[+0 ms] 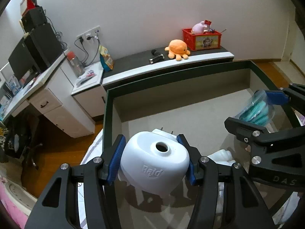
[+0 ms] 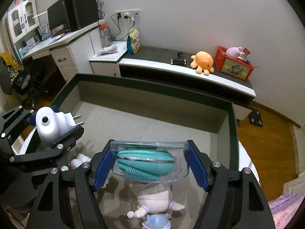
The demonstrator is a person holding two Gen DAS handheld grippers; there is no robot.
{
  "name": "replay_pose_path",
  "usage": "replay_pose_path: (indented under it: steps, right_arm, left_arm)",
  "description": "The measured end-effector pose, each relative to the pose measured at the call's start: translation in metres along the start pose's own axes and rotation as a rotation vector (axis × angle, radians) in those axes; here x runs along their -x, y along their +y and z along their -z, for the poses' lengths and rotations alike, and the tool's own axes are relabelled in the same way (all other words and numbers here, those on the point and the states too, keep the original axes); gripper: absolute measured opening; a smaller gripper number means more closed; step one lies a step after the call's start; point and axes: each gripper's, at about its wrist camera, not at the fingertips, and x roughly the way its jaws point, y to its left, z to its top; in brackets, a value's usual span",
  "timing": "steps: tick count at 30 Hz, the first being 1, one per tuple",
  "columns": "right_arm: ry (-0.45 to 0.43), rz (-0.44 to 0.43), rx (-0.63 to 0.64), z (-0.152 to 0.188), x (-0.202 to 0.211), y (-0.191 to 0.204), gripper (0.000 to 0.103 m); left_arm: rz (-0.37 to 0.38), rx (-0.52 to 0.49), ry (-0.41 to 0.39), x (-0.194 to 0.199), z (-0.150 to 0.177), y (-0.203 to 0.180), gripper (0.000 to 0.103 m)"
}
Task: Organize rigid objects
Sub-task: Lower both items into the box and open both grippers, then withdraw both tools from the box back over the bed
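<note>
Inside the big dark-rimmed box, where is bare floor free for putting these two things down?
The grey floor along the box's far wall is bare, from corner to corner. The near part is crowded: a doll in blue and a white soft toy lie there.

Bin floor [image 2: 152, 122] lies open beyond doll [image 2: 154, 200] and white toy [image 2: 80, 160].

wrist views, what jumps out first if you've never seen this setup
Each gripper is shut on something above a big dark-rimmed bin: the left gripper clamps a white Raid plug-in, and the right gripper clamps a clear case with a teal brush. Behind them, an orange octopus plush sits on the wall ledge beside a red crate, and a doll lies below the right gripper.
</note>
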Motion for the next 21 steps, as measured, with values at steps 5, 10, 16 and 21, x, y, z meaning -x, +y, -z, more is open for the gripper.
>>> replay_pose_path:
  steps: [5,10,16,21]
  right_arm:
    - [-0.026,0.01,-0.014,-0.005,0.005,-0.004,0.077]
    - [-0.108,-0.017,-0.049,-0.003,0.038,-0.007,0.081]
    - [-0.261,-0.071,-0.082,0.027,0.106,-0.003,0.087]
    - [-0.386,-0.077,-0.034,0.067,0.167,0.019,0.087]
  left_arm:
    - [-0.05,-0.006,-0.048,0.016,-0.002,0.0,0.069]
    - [-0.058,0.058,-0.158,0.059,0.004,0.013,0.091]
    - [-0.08,0.104,-0.36,0.143,0.035,0.025,0.103]
    - [-0.053,0.137,-0.466,0.207,0.075,0.026,0.103]
